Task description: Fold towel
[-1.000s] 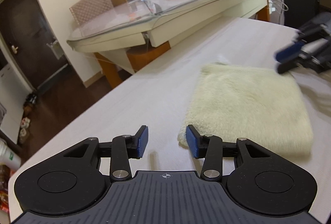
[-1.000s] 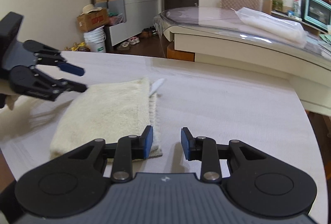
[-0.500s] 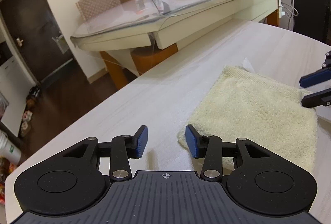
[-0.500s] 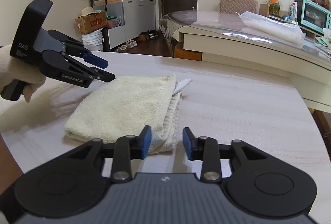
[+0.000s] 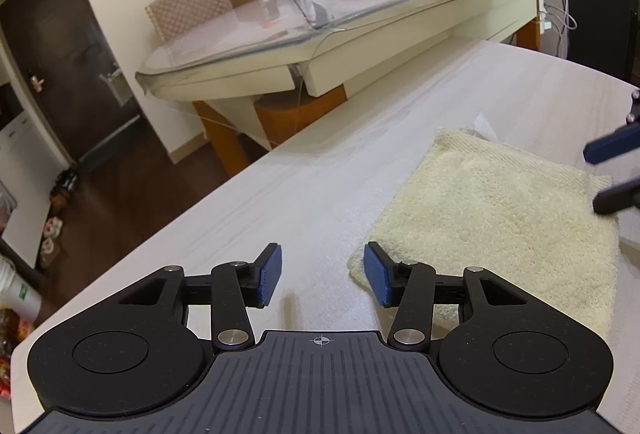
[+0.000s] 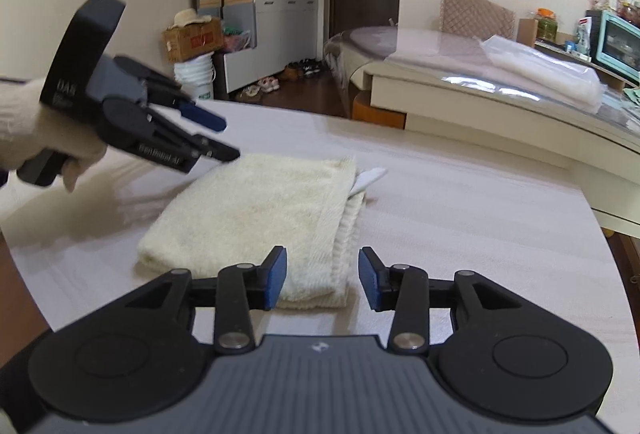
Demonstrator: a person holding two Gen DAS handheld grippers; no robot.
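The towel (image 6: 256, 218) lies folded on the table (image 6: 460, 218), a soft, floppy square. It could flop open again if a finger catches its loose edge, and the white tag (image 6: 370, 178) poking out the far side could snag too. The left gripper (image 5: 322, 276) is partly open and opening more, with nothing in it, just beside the towel's corner. The right gripper (image 6: 322, 278) is opening too, empty, hanging over the near edge.

Cream towel (image 6: 256, 209), pale woodgrain table (image 6: 460, 226)
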